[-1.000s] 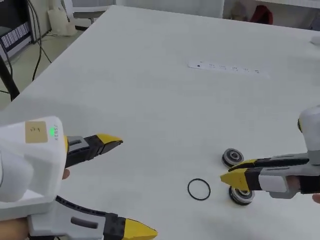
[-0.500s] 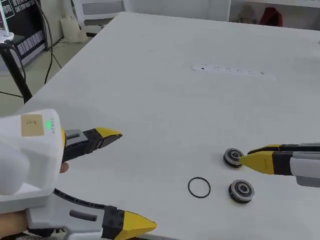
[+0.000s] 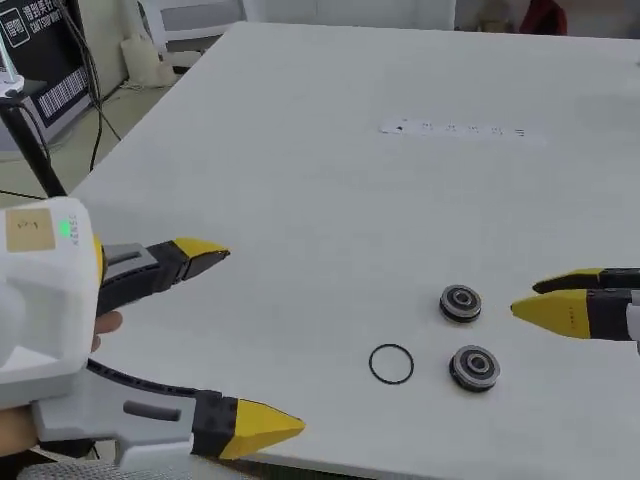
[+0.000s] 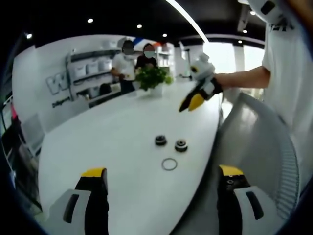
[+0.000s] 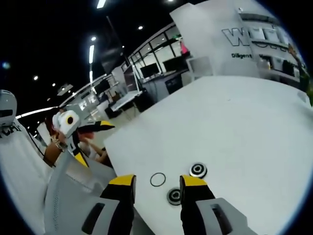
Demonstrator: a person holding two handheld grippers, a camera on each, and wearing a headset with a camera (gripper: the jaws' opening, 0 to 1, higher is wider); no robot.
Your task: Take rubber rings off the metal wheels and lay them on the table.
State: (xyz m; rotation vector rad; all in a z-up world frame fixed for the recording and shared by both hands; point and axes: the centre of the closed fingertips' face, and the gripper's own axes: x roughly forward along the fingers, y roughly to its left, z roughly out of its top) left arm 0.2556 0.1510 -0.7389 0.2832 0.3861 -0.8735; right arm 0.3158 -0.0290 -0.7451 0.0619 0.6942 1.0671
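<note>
Head view: thin black ring [image 3: 391, 364] flat on table [image 3: 300, 180], near two wheels [image 3: 461, 303].

The left gripper [image 3: 262, 340] is showing a white housing, black jaws with yellow tips, a green light [image 3: 66, 229] glowing beside a tan label [image 3: 28, 230], and a black cable [image 3: 130, 378]. The right gripper [image 3: 525, 298] is showing matching yellow tips. The person is wearing a white short-sleeved shirt [image 4: 288, 78].
</note>
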